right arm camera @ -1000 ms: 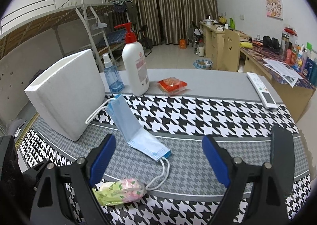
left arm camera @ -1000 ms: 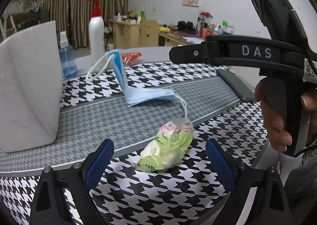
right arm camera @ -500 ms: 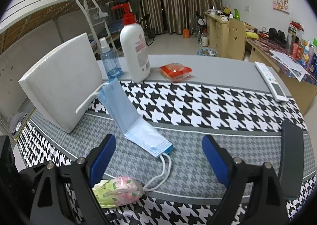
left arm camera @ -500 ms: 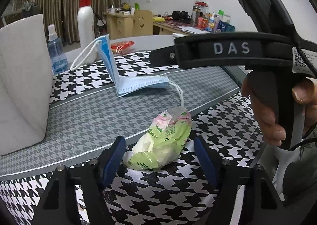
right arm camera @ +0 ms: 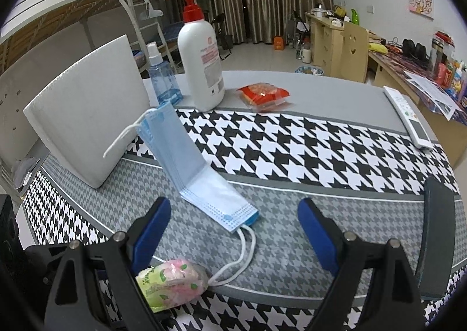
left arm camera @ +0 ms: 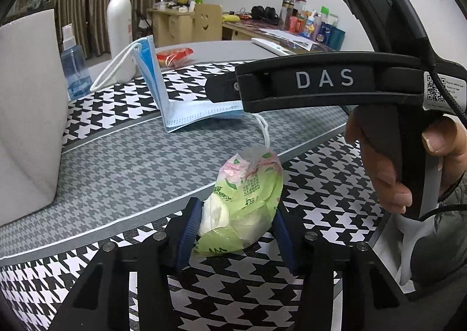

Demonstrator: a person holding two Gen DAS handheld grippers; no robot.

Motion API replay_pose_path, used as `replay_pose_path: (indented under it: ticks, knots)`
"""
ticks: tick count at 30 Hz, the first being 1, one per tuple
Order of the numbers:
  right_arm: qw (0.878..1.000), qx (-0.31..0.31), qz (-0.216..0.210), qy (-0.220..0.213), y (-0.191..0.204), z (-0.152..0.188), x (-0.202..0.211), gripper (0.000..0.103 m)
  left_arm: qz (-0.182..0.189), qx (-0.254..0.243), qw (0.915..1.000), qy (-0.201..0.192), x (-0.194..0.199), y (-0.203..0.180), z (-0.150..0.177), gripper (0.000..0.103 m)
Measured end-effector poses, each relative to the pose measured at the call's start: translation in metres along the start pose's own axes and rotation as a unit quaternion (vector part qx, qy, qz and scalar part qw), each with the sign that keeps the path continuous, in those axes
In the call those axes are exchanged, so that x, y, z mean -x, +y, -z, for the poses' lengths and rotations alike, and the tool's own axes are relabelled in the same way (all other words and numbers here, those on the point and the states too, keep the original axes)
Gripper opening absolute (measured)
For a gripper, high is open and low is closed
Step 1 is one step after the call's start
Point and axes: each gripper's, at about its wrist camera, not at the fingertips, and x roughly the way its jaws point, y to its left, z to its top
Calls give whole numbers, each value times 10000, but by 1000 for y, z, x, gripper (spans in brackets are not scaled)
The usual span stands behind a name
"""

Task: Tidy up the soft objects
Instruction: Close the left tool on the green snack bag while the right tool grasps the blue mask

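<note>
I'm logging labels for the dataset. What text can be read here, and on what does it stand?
"DAS": white letters on the right gripper body, in the left wrist view.
Tissue pack: print too small to read.
Pump bottle: label blurred.
QR sticker: text unreadable.
Remote: nothing legible.

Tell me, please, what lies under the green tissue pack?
The green tissue pack rests on the houndstooth tablecloth; a white mask loop reaches its far end, its tip hidden there.

Tissue pack (left arm camera: pixel 248 202): glossy crinkled plastic; mask (right arm camera: pixel 198 173): matt pleated cloth; tablecloth (right arm camera: pixel 292 150): woven houndstooth.
</note>
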Motion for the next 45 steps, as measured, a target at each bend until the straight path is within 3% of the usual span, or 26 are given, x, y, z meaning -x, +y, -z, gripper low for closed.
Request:
replay_pose_path:
  ticks: [8, 20, 45]
  knots:
    - [9999, 13, -109, 115, 0, -1, -11, 91, 10, 32, 10000, -57, 3, 0, 0, 27]
    - [9998, 123, -48, 161, 4, -3, -21, 91, -46, 59, 9998, -173, 17, 9, 1, 26]
    - [9983, 215, 44, 542, 10, 3, -40, 35, -137, 254, 9991, -313, 36, 29, 3, 26]
